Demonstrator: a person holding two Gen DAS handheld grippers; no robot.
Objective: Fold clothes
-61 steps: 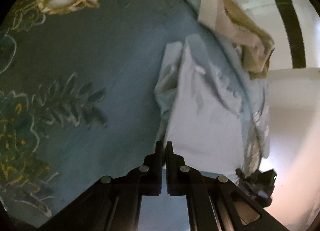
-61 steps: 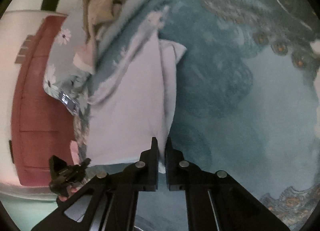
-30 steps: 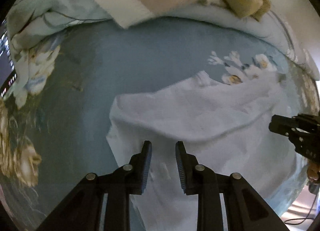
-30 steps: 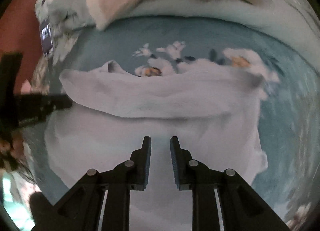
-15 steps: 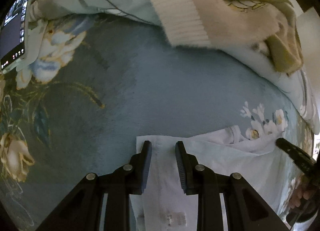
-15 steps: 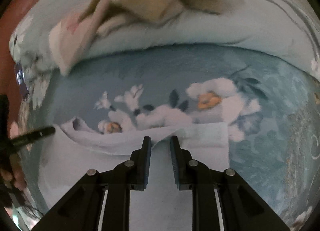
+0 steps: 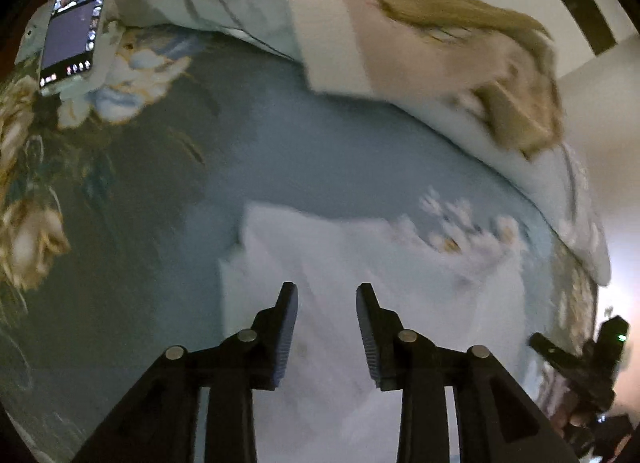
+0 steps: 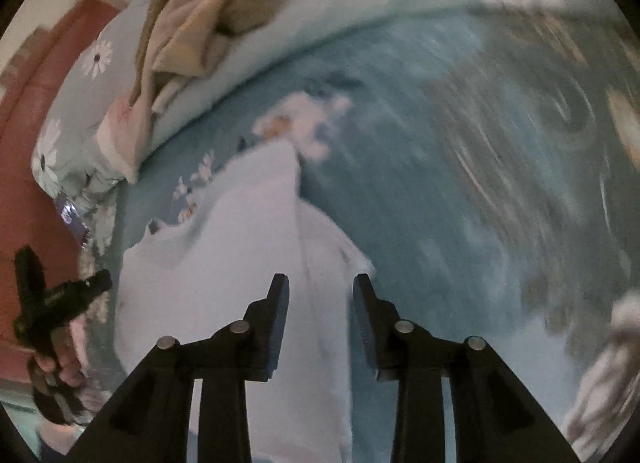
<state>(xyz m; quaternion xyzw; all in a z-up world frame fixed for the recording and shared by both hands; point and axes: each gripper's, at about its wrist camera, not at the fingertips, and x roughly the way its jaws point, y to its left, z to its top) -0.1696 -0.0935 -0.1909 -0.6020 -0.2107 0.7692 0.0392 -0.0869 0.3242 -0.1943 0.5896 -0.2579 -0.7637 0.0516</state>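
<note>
A pale, nearly white garment (image 7: 360, 271) lies folded flat on the blue floral bedspread (image 7: 280, 151). My left gripper (image 7: 327, 295) hangs over its left part. Its jaws are opening and nothing is between the pads. In the right wrist view the same garment (image 8: 224, 263) stretches away from me. My right gripper (image 8: 320, 287) hovers above its right-hand folded edge, which runs below the gap. Those jaws are opening too, and the pads press on nothing. Both views are blurred by motion.
A heap of beige clothes (image 7: 440, 43) rests on a light floral duvet (image 8: 280, 31) at the far side. A lit phone (image 7: 76, 15) lies at the far left. A red headboard (image 8: 24, 143) borders the bed. A hand (image 8: 60, 367) holds the other tool at the left edge.
Both grippers, shut on the garment two seconds ago, have let it go and widened their jaws. The garment now lies folded. The right gripper has slid to its right edge and both views have rolled.
</note>
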